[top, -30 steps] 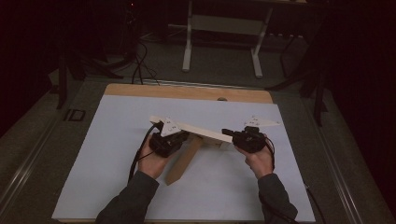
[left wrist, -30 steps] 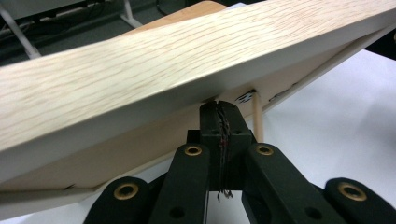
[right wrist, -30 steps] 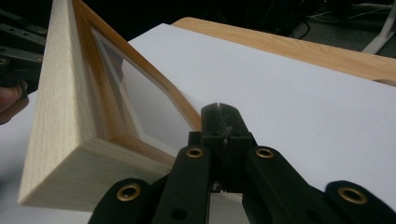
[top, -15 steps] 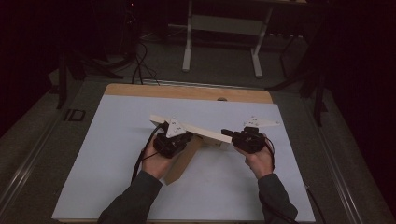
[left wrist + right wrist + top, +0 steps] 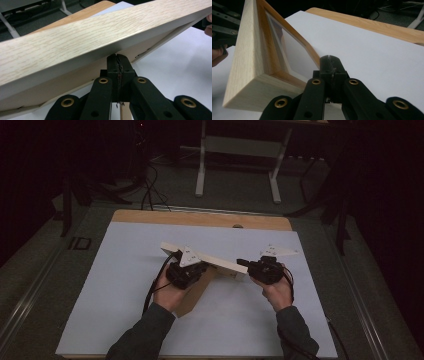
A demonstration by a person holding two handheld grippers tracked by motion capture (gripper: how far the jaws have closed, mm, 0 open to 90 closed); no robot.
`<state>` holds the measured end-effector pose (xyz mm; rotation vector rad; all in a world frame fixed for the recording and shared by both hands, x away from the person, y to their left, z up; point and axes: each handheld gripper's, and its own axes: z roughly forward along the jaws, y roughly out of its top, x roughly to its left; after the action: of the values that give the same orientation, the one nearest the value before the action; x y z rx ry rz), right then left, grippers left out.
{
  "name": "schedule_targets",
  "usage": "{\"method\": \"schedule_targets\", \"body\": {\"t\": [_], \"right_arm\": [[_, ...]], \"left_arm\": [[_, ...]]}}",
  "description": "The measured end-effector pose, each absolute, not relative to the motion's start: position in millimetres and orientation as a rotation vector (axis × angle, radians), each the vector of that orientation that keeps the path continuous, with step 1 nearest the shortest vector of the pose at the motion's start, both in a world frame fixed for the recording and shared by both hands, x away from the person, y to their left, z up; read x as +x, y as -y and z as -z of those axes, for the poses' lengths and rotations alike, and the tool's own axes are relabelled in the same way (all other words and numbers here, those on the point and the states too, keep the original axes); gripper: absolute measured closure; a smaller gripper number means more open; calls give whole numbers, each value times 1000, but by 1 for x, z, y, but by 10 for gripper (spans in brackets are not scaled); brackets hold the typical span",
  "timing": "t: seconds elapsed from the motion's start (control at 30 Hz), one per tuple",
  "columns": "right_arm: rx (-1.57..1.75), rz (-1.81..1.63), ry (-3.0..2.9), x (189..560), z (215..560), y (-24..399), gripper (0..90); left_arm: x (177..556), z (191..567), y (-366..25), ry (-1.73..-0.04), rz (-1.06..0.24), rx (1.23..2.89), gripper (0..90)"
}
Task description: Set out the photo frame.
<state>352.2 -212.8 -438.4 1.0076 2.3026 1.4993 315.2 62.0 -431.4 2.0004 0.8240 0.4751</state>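
A light wooden picture frame (image 5: 220, 263) stands tilted on the white sheet, its upper edge raised between both hands. My left gripper (image 5: 199, 269) sits under the frame's left half. In the left gripper view its jaws are shut, and the gripper (image 5: 117, 56) tip presses against the lower rim of the frame (image 5: 100, 32). My right gripper (image 5: 242, 263) meets the frame's right end. In the right gripper view the gripper (image 5: 330, 59) is shut too, its tip against the inner lip of the frame (image 5: 244, 65). I see nothing between either pair of jaws.
A white sheet (image 5: 125, 285) covers the wooden table (image 5: 200, 217). Beyond the far edge stand metal table legs (image 5: 201, 165), with cables (image 5: 150, 190) on the dark floor. The other hand's gripper (image 5: 224, 25) shows at the left of the right gripper view.
The left gripper has slid slightly to the right under the frame. The frame stays tilted up and the right gripper has hardly moved.
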Motion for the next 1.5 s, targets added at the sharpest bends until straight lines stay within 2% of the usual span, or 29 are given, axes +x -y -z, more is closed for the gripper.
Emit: {"method": "schedule_targets", "body": {"t": [1.5], "right_arm": [[922,-1506,-2359,344,435,201,900]], "left_arm": [[323,428,-53,-856,-475,2029,900]]}}
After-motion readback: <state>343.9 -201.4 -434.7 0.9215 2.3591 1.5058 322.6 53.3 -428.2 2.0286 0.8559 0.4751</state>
